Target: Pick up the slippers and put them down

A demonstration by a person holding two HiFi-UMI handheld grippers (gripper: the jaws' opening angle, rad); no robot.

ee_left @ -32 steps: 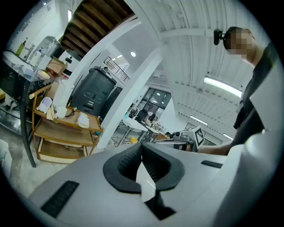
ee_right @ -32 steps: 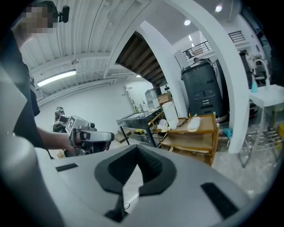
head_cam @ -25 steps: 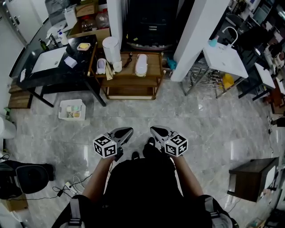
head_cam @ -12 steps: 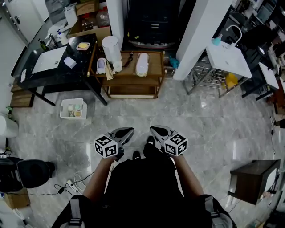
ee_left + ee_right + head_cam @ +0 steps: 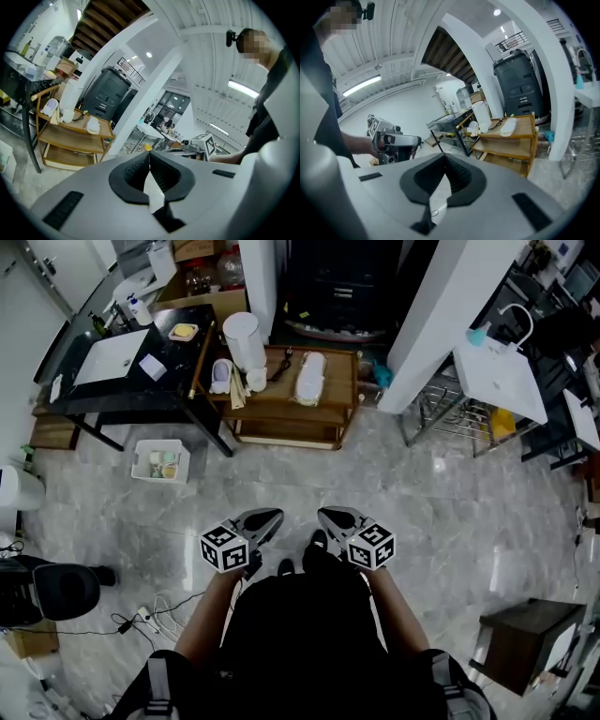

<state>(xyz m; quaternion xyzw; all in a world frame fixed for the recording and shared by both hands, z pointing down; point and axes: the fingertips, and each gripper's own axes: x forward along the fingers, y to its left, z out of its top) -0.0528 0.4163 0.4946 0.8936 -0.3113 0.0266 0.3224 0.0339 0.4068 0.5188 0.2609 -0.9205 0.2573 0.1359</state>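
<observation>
Two pale slippers lie on a low wooden shelf table (image 5: 339, 390) far ahead of me. One white slipper (image 5: 309, 379) lies in the middle of its top, a lilac-white one (image 5: 221, 376) at its left end beside a white cylinder (image 5: 246, 341). My left gripper (image 5: 270, 516) and right gripper (image 5: 324, 514) are held side by side close to my body over the floor, both shut with nothing in them. The left gripper view shows its jaws (image 5: 149, 153) together, with the slippers (image 5: 93, 124) small beyond. In the right gripper view (image 5: 443, 155) the white slipper (image 5: 508, 126) is also distant.
A black table (image 5: 178, 390) with a white board stands left of the wooden one. A white box (image 5: 160, 464) sits on the marble floor. A white pillar (image 5: 439, 320), a metal rack with a white top (image 5: 499, 381), a black chair (image 5: 58, 592), floor cables (image 5: 150, 620) and a dark cabinet (image 5: 516, 652) surround me.
The wooden table and the things around it have slid lower and nearer in the head view as I moved toward them. Both grippers keep their place before my body, still shut.
</observation>
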